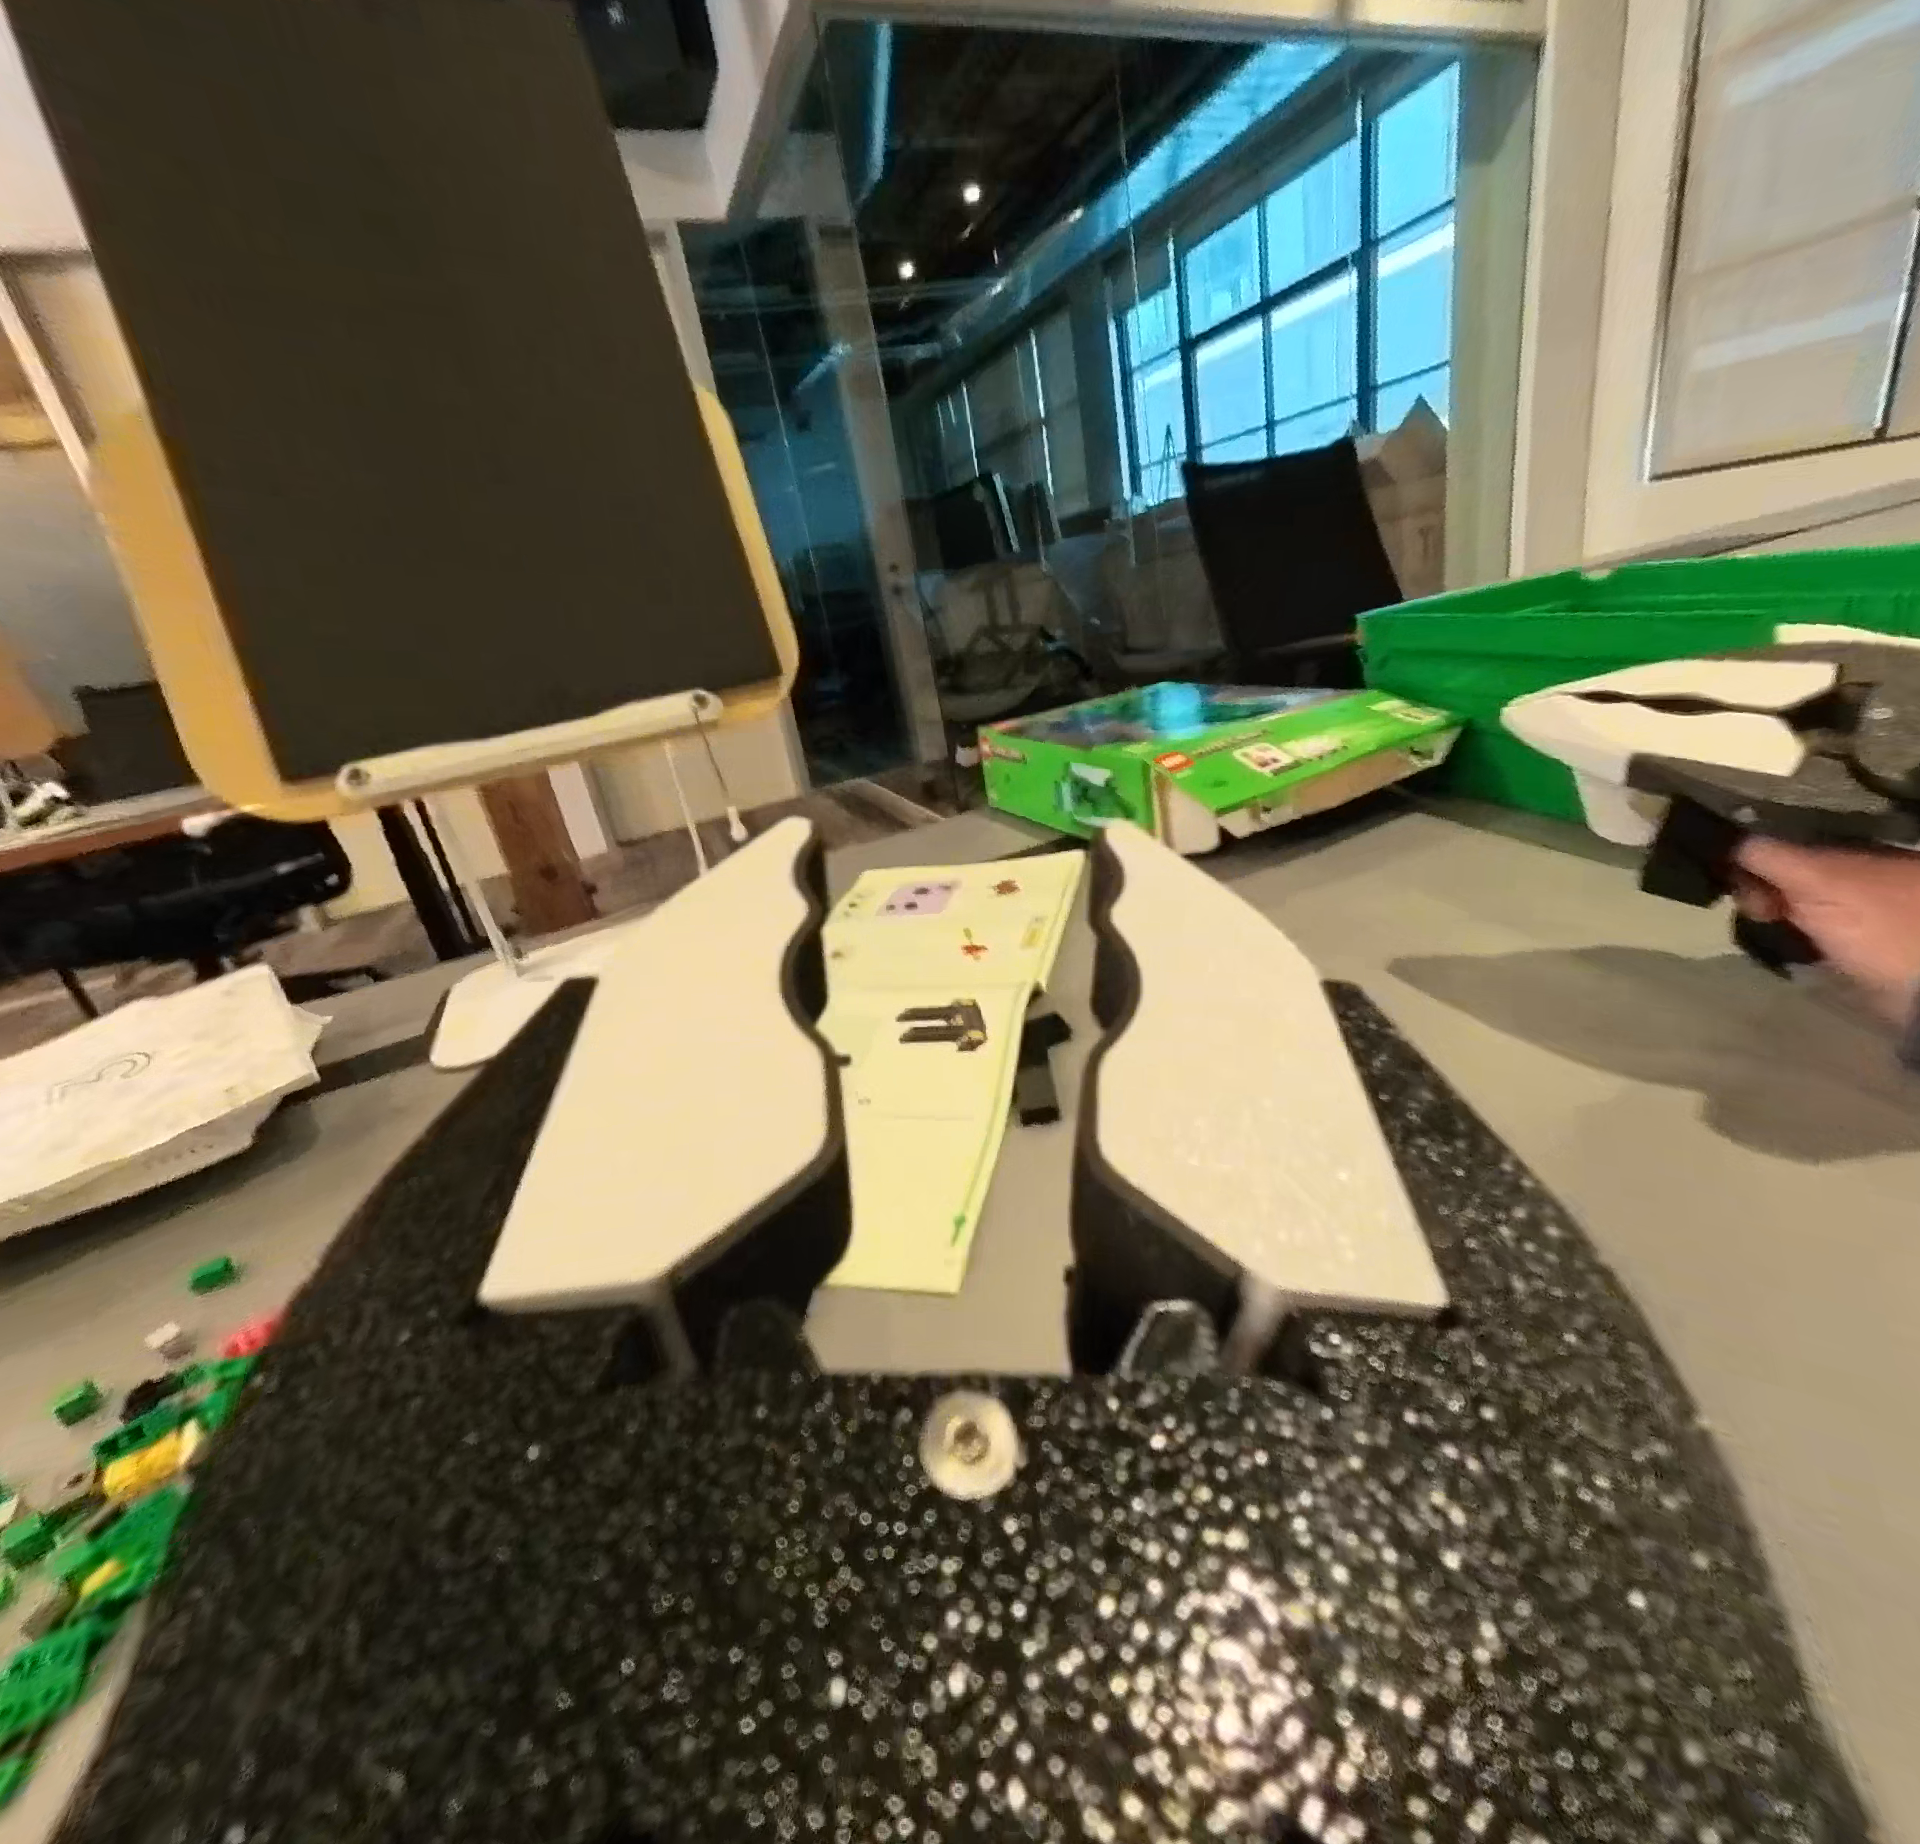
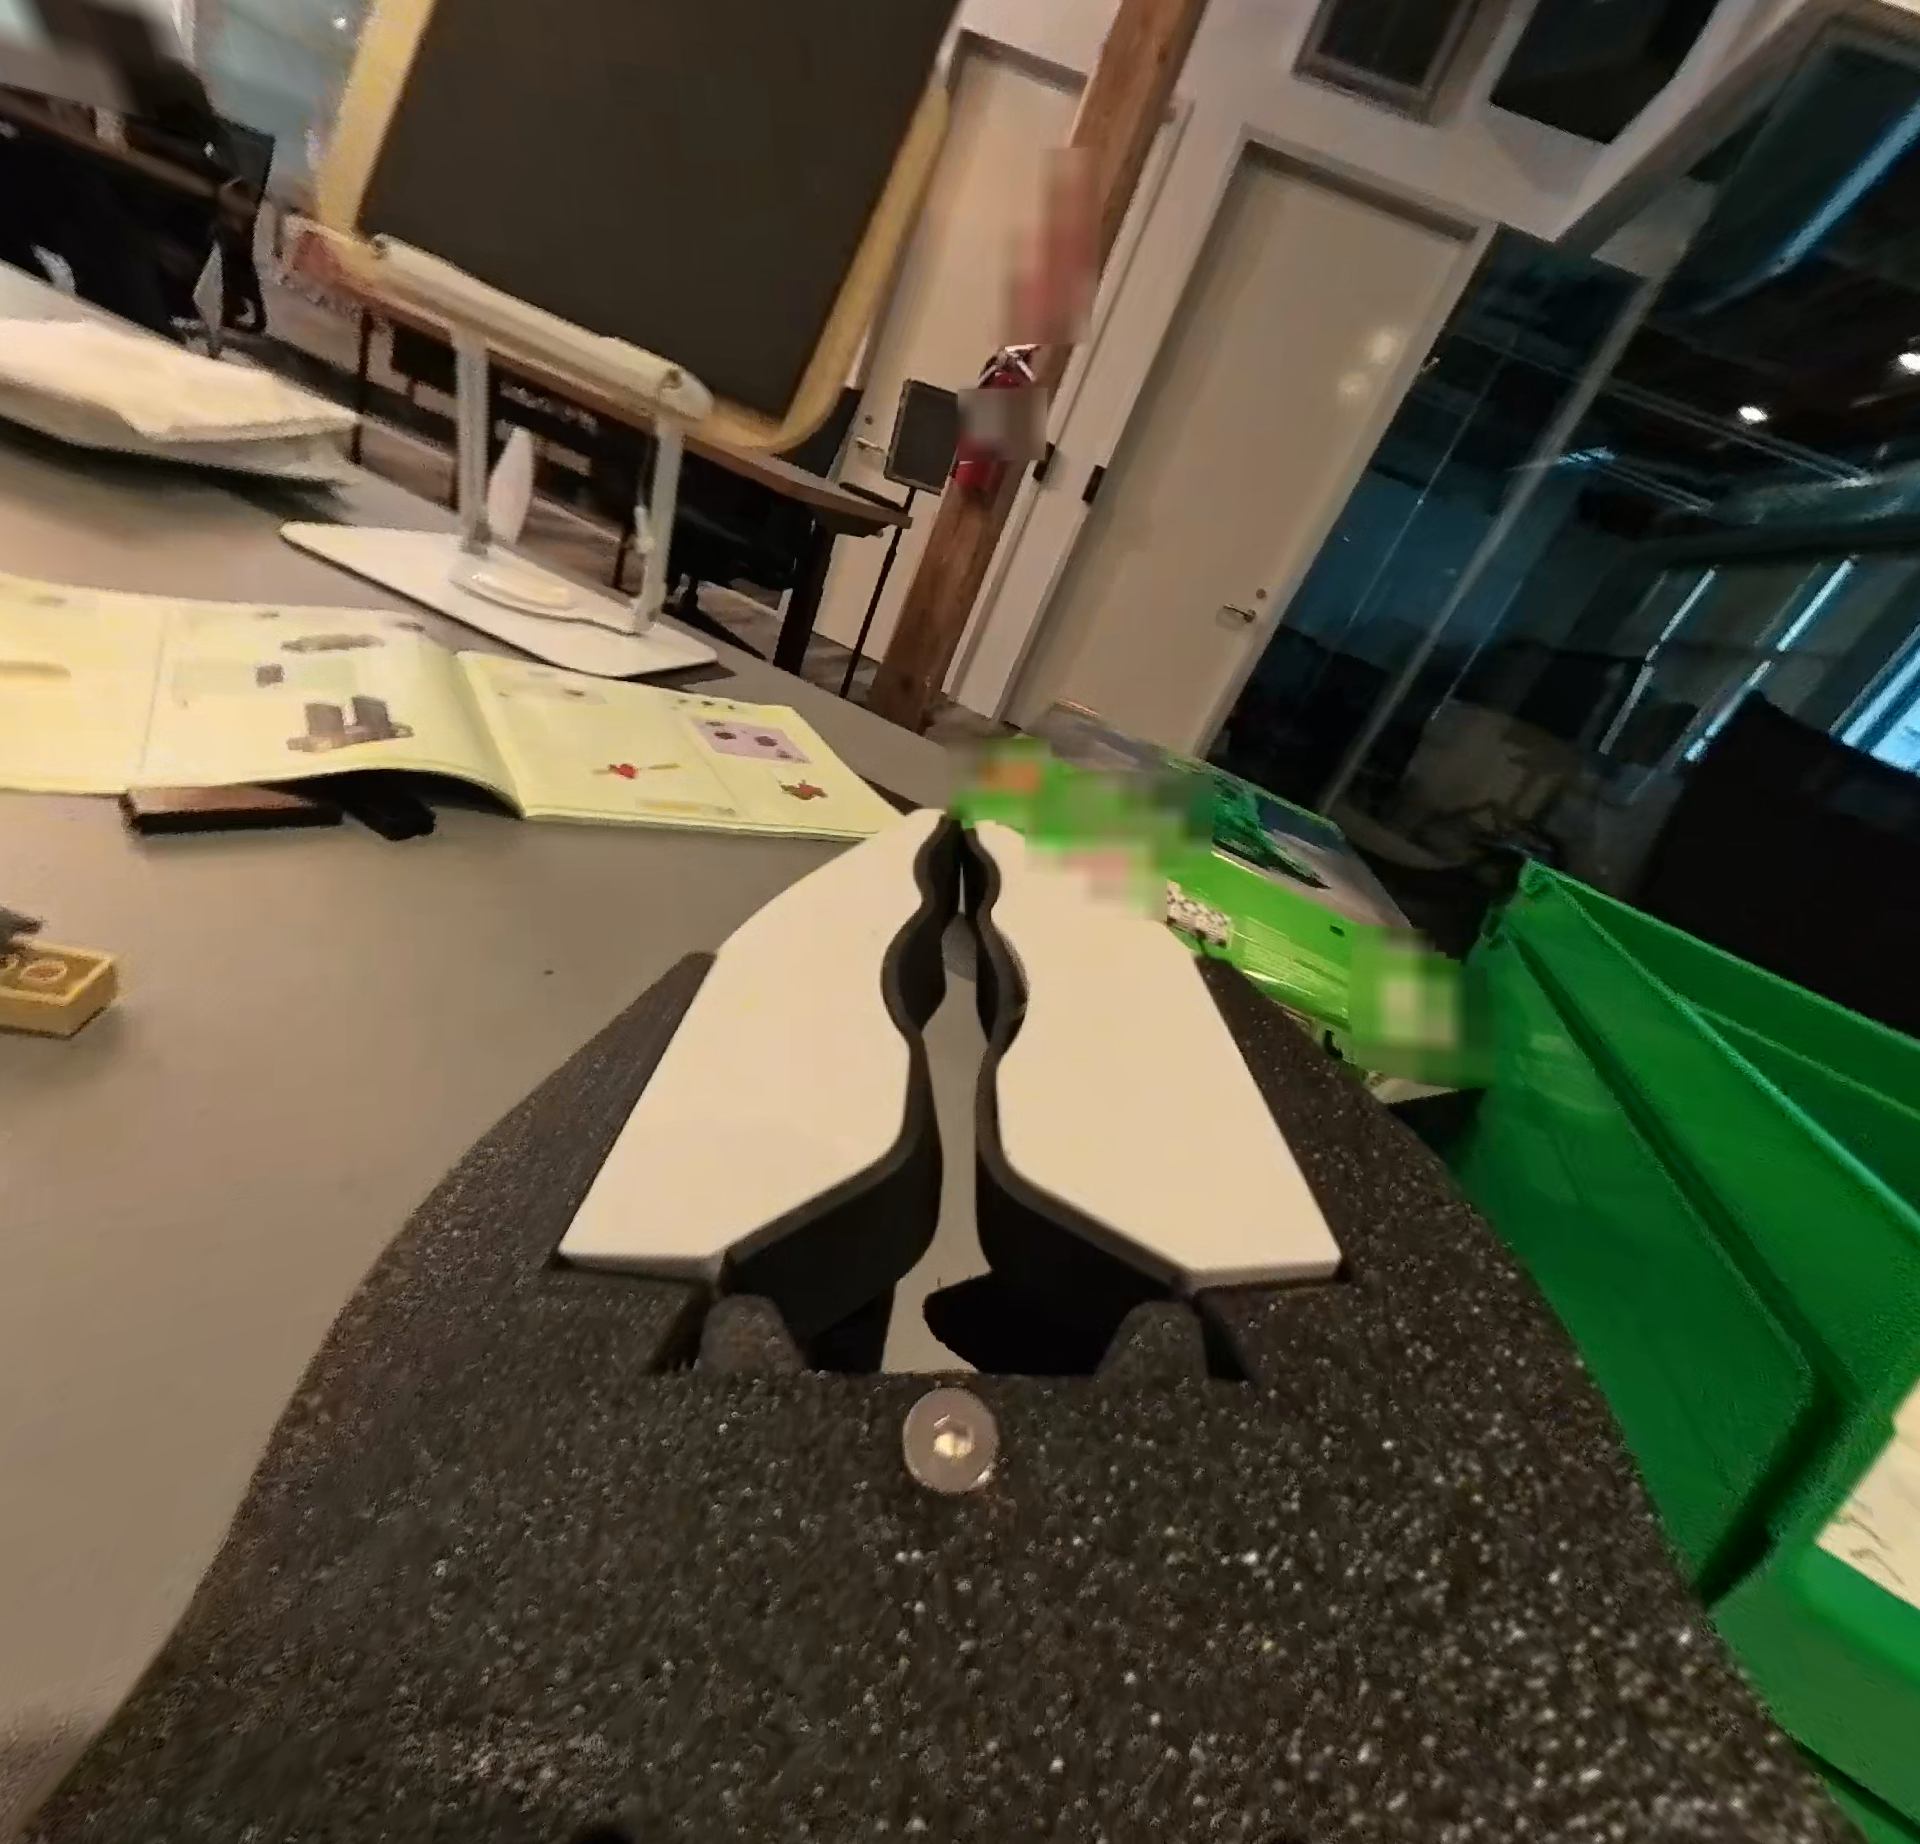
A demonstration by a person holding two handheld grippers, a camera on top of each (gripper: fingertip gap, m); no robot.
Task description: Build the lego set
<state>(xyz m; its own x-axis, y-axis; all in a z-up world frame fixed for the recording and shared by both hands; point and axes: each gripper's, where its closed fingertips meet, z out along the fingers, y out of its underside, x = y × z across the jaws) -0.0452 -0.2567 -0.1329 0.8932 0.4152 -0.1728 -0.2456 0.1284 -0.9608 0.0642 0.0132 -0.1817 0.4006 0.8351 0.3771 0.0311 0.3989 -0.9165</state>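
Neither tool grips anything yet: the left tongs [image 1: 951, 869] hang spread above the open pale-yellow instruction booklet [image 1: 935, 1056] on the grey worktop [image 1: 1558, 1119], the right tongs [image 2: 964, 838] nearly pressed together. Seemingly a consulting pause (loose green plastic bricks [image 1: 94, 1482] wait at left); next, choose and pinch one piece.

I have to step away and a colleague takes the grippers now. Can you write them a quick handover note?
Left gripper: open, empty, above the open instruction booklet.
Right gripper: shut, nothing visible in it, near the green bin.
Loose bricks lie at the table's left edge; a tan brick sits apart; the set's box is behind the booklet.
No assembled model in view; building remains.
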